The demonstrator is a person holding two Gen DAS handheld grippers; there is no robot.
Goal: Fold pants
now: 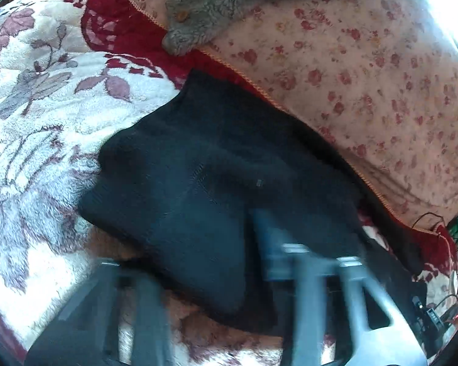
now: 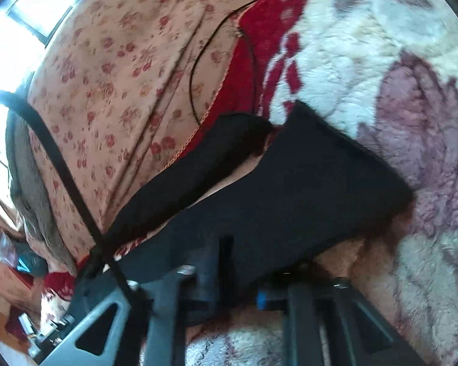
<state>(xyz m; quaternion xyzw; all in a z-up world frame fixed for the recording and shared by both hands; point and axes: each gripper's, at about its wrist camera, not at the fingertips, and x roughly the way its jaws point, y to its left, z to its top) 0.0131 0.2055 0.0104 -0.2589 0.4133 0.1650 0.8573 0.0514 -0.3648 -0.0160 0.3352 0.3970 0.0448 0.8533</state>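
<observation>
The black pants [image 1: 216,170] lie folded over on a fluffy white and red floral blanket [image 1: 36,122]. In the left wrist view my left gripper [image 1: 198,262] sits low over their near edge, blurred by motion, its fingers spread with pants cloth lying between them. In the right wrist view the pants [image 2: 305,189] stretch from the fingers toward a loose leg [image 2: 204,164] at upper left. My right gripper [image 2: 244,277] stands at the pants' near edge with cloth between its fingers; whether it pinches the cloth I cannot tell.
A pink floral sheet [image 1: 366,85] covers the bed behind the blanket, and a grey fleece garment with buttons [image 1: 204,9] lies on it. A thin black cable [image 2: 198,70] runs over the sheet. Small clutter [image 2: 30,320] sits at the bed's edge.
</observation>
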